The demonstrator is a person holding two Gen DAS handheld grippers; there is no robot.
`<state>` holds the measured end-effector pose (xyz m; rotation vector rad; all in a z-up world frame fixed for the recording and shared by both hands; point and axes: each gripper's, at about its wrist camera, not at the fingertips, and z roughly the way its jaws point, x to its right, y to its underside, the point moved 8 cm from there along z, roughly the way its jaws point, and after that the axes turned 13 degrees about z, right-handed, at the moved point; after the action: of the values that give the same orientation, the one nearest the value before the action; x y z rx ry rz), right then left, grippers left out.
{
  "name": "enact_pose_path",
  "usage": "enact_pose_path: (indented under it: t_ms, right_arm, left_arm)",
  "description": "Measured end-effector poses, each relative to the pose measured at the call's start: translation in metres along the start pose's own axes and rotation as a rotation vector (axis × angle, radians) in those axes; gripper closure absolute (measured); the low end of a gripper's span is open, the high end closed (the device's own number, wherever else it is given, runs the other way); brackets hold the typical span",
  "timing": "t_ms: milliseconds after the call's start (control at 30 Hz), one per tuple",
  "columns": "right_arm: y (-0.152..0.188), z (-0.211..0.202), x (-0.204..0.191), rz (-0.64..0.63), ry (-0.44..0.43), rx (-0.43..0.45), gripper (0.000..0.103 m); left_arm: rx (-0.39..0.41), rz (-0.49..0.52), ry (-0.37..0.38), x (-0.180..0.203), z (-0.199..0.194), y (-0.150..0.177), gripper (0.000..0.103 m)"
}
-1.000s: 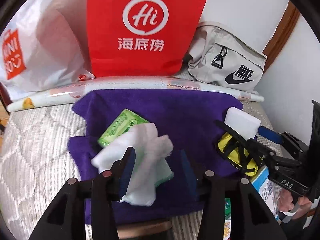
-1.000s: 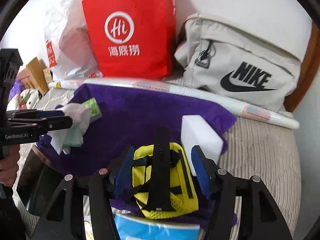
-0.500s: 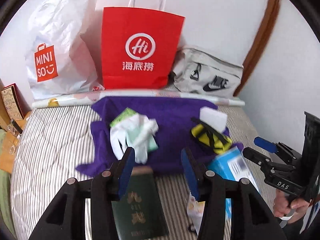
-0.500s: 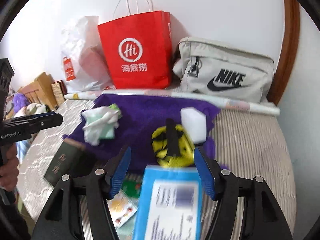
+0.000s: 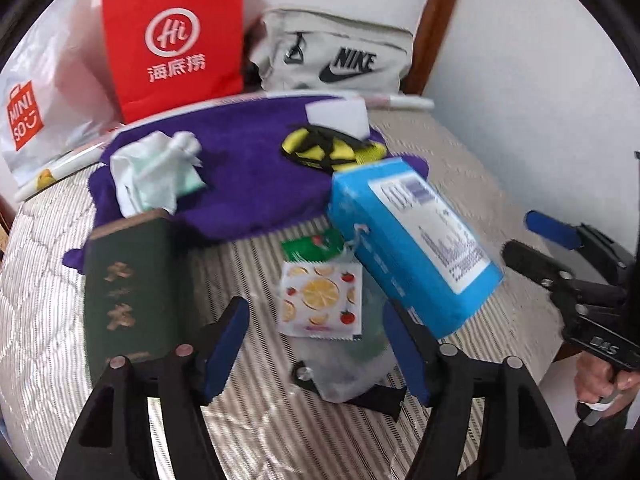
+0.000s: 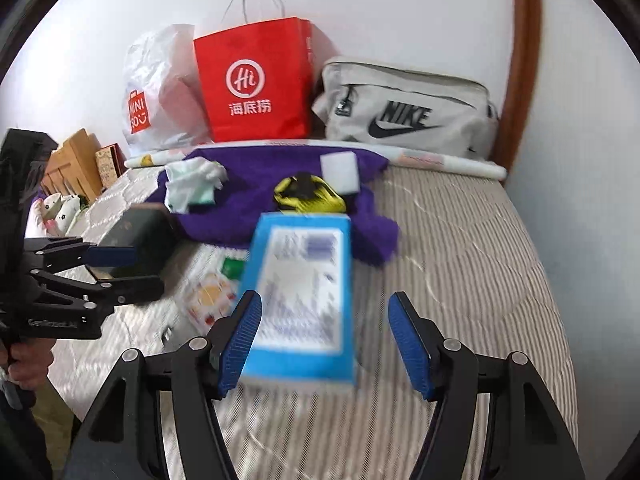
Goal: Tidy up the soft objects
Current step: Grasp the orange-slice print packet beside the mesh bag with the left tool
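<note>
A purple towel point(image 5: 248, 184) is spread on the bed with a crumpled white cloth point(image 5: 156, 172), a yellow-and-black pouch point(image 5: 328, 150) and a white sponge point(image 5: 338, 116) on it. My left gripper point(image 5: 316, 348) hovers over a fruit-print sachet point(image 5: 320, 304) and a clear plastic bag point(image 5: 348, 364). Its jaws are opening, and the pads touch neither. My right gripper point(image 6: 324, 340) is open above a blue box point(image 6: 300, 292), whose near end lies between the fingers with a gap on the right. The same towel point(image 6: 280, 184) and cloth point(image 6: 192, 188) lie further off.
A dark green book point(image 5: 136, 292) lies left of the sachet, with the blue box point(image 5: 408, 240) to its right. A red paper bag point(image 5: 176, 36), a white shopping bag point(image 5: 44, 96), a grey Nike bag point(image 5: 340, 56) and a rolled sheet point(image 6: 440, 160) line the wall. A person's hand point(image 5: 600, 380) holds the right gripper point(image 5: 532, 240).
Both grippers have drawn back from the purple towel toward the near end of the bed, leaving the cloth and pouch on it. The left jaws have widened. Book, sachet and box came into view.
</note>
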<state>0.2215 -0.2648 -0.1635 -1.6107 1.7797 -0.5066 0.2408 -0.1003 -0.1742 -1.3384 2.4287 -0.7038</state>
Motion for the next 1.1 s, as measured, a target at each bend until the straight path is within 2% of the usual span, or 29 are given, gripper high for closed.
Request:
enact_pose_path:
  t_ms: [200,500,700,733,767,867,1100]
  right_arm:
    - [0.013,-0.003,0.029,0.027,-0.025,-0.011,0.036]
    - [0.013,0.007,0.041,0.03,-0.05,-0.003,0.036]
    - [0.017,0.015,0.044,0.034,-0.075,-0.015,0.036]
    - [0.018,0.017,0.046,0.033,-0.071,-0.021,0.036]
    - [0.02,0.02,0.047,0.036,-0.069,-0.026,0.036]
    - [0.023,0.022,0.05,0.058,-0.078,-0.036,0.037]
    - [0.028,0.015,0.046,0.059,-0.078,-0.036,0.037]
  left_arm:
    - [-0.07,-0.008,-0.002,0.013,0.033,0.007,0.035]
    - [-0.153,0.011,-0.038,0.015,0.065,0.003,0.035]
    - [-0.123,-0.062,-0.019,0.005,0.07,0.003,0.035]
    - [-0.116,-0.064,-0.016,0.004,0.069,0.003,0.039]
    - [-0.108,-0.06,-0.023,0.003,0.068,0.003,0.051]
    - [-0.093,-0.05,-0.012,0.002,0.063,0.004,0.069]
    - [-0.04,-0.014,-0.015,0.002,0.041,0.002,0.087]
